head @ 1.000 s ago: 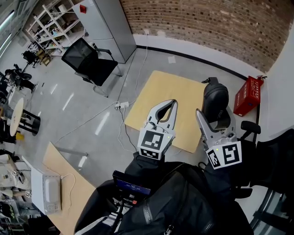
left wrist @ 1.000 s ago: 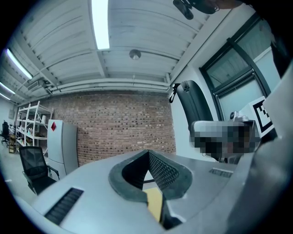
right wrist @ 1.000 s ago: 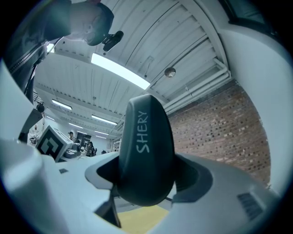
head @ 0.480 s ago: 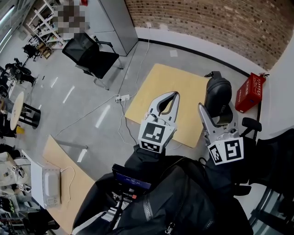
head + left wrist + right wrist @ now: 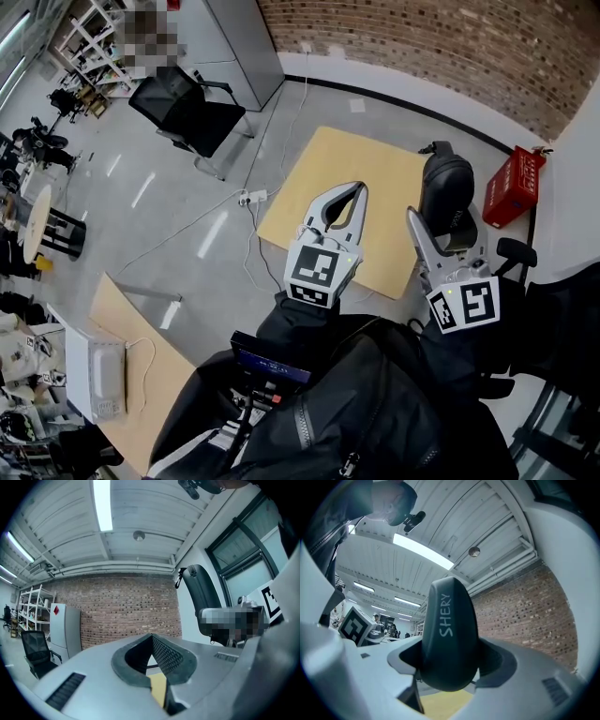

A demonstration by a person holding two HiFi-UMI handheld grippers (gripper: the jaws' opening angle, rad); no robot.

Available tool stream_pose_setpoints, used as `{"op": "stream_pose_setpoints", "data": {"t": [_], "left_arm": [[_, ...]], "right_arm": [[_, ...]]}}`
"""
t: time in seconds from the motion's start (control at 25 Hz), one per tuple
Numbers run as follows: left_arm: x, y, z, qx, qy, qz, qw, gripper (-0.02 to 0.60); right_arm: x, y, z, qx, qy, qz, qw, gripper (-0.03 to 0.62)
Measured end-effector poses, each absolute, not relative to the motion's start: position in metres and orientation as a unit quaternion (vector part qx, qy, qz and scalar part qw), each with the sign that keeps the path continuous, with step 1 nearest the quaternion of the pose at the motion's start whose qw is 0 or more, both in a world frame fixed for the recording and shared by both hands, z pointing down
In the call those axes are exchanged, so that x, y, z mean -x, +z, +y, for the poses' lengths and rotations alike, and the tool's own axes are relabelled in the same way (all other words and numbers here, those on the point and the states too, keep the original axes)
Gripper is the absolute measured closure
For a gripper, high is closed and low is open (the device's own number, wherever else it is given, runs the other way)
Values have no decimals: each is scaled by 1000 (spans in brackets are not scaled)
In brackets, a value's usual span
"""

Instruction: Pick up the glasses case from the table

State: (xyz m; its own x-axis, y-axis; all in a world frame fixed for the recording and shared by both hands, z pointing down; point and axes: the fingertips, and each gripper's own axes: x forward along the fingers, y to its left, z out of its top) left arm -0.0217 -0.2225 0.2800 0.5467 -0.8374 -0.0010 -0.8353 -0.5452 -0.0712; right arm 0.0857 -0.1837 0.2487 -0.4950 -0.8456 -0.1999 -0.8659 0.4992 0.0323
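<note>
the right gripper (image 5: 437,234) still clamps the black glasses case (image 5: 446,187) above the table's (image 5: 375,169) right edge, barely shifted; only its own view shows "shery" lettering. the left gripper (image 5: 354,190) is closed, empty.

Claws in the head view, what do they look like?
Both the left claw and right claw are pale grey, long and pointed, with dark ribbed pads inside. Each carries a cube with black-and-white square markers. The person's sleeves are black.

- light wooden table (image 5: 314,173) stands mid-scene on the grey floor (image 5: 169,225).
- on the floor: white power strip (image 5: 251,197) just left of the table, black office chair (image 5: 183,112) far left, red crate (image 5: 511,192) right.
</note>
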Motion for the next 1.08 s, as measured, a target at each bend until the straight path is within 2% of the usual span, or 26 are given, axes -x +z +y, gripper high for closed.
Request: {"op": "stream_pose_setpoints", "data": {"t": [1.08], "left_arm": [[11,289,-242,875,-18,483,23,581]], "right_arm": [[-107,262,-205,506,52,858,70,256]]}}
